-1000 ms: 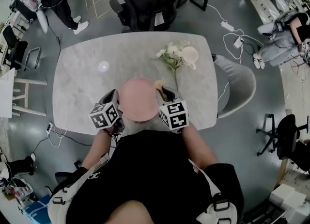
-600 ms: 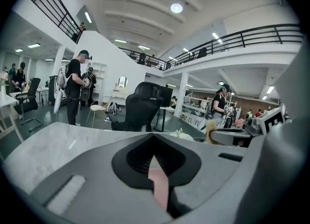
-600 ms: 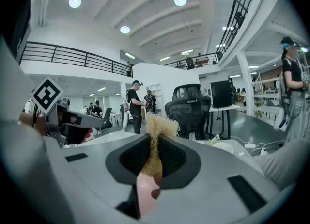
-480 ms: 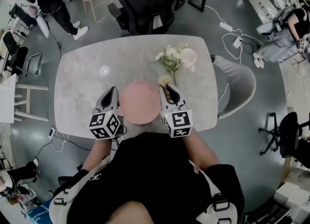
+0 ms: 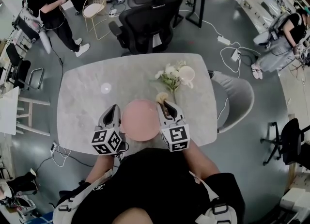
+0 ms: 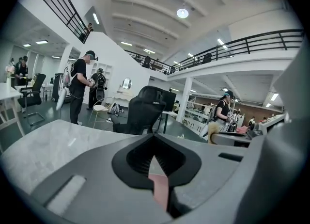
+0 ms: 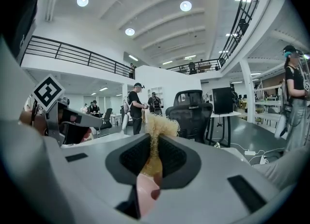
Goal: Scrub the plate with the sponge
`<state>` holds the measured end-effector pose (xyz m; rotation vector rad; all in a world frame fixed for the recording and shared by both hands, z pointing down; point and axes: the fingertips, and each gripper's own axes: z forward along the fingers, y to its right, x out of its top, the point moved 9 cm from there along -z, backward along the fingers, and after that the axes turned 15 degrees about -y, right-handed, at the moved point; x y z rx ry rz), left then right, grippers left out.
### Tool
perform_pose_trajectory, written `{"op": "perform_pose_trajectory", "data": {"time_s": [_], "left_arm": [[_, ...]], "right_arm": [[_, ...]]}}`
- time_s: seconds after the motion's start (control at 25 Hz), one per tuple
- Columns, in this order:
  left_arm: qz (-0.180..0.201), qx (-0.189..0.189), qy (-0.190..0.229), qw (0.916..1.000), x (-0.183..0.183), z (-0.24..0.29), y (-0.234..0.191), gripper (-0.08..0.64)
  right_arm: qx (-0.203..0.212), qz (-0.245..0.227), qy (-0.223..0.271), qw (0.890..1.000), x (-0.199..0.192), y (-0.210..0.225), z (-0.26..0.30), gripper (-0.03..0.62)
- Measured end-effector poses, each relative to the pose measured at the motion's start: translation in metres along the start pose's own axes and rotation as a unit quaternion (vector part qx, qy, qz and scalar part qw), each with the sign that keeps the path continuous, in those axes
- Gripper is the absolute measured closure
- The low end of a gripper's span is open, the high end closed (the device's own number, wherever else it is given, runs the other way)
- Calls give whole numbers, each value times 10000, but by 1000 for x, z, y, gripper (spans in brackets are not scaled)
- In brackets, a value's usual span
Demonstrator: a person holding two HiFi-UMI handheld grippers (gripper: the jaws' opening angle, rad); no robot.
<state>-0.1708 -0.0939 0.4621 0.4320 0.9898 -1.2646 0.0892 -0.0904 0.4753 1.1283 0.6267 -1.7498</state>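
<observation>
In the head view the pink plate [image 5: 140, 120] sits at the centre of the frame, over the near part of the grey marble table [image 5: 82, 97], with a gripper on either side of it. The left gripper [image 5: 115, 109] meets the plate's left rim; the right gripper [image 5: 162, 104] lies along its upper right edge, with a yellowish sponge [image 5: 160, 97] at its tip. From this height the jaws cannot be read, and it is hard to say whether the plate rests on the table or hangs just clear of it.

The gripper views fill that in. The left gripper [image 6: 155, 167] has its jaws brought together on a thin pink strip of the plate [image 6: 159, 191], seen edge-on low in the frame – clamped on the rim. The right gripper [image 7: 154, 162] is closed on the sponge [image 7: 157, 128], whose frayed, fibrous top sticks up above the jaws; the pink plate [image 7: 144, 196] shows just below it, touching or very nearly so. That view also catches the left gripper's marker cube [image 7: 48, 92] at the left edge.

Only the head view shows the white flowers [image 5: 169, 75] and cup [image 5: 187, 73] beyond the plate, and the black office chair [image 5: 150, 19] at the table's far side
</observation>
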Motion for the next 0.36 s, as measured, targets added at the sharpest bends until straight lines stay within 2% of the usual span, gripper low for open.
{"op": "perform_pose_trajectory", "data": {"time_s": [0.36], "left_arm": [[114, 24, 32, 9999, 5, 3, 2, 555]], "right_arm": [[29, 58, -100, 9999, -1, 4, 5, 541]]}}
